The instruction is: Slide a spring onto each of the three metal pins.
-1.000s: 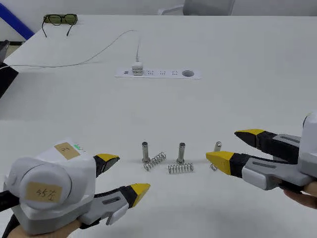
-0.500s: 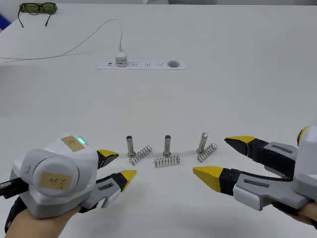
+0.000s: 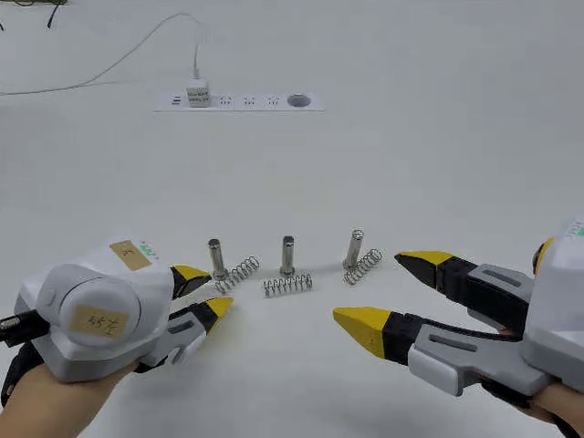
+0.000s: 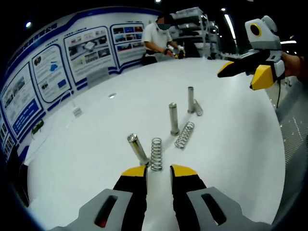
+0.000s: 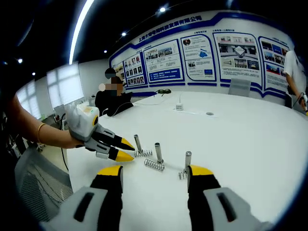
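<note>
Three small wire springs lay loose on the white tabletop [image 3: 438,164], none yet on a pin. The left spring [image 3: 237,273] leaned at the foot of the left pin [image 3: 216,257]. The middle spring [image 3: 287,286] lay flat just in front of the middle pin [image 3: 287,255], and the right spring [image 3: 363,265] rested against the base of the right pin [image 3: 354,248]. The three pins stood in a row on flared feet.

The springs looked very light and round, so they would probably roll or flick away under a clumsy pinch. They looked soft along their length and firmer across the coil. The best hold seemed to be across the body, a little off the middle, leaving one open end free to meet the top of a pin. The pins looked solid but free-standing, so a sideways nudge might tip one over.

The left gripper [image 3: 212,289] was empty, its jaws only a little apart, and in the left gripper view the left spring lay just ahead of its tips. The right gripper [image 3: 370,286] was also empty, its jaws spread wide, with one tip near the right spring.

Well beyond the pins sat a power strip [image 3: 239,100] with a plugged-in cable [image 3: 109,64].
</note>
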`<state>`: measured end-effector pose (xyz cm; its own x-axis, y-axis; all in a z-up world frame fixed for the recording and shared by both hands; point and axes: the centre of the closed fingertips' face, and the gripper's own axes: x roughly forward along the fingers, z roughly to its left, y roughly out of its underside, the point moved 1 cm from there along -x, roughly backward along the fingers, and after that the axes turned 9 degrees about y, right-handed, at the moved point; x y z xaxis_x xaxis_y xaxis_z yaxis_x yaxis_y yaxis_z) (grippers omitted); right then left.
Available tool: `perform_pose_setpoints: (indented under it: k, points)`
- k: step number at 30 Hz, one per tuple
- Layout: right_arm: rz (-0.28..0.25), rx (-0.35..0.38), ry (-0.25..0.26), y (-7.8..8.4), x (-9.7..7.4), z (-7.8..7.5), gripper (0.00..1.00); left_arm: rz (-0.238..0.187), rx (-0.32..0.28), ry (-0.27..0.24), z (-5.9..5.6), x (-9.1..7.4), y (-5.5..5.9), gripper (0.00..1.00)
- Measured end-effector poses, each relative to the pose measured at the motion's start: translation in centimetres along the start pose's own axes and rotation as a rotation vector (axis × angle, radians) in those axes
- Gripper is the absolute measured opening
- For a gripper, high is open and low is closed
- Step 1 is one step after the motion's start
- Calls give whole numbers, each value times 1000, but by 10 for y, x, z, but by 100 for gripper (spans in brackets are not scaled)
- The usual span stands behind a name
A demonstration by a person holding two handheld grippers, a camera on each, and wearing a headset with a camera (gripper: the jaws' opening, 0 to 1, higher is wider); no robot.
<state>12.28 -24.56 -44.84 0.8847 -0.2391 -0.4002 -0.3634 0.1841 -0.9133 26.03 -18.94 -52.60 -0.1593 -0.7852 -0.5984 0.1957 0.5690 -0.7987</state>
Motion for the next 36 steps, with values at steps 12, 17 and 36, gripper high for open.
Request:
perform_pose_setpoints:
  k: [12,17,36]
  points:
    - [-4,21,29,-1,-1,-6,55,21,26,18,3,11,0,11]
    - [-4,29,31,0,0,-6,55,23,20,26,2,11,1,11]
    - [-6,95,36,-3,-3,-7,53,12,49,48,-25,-17,-9,9]
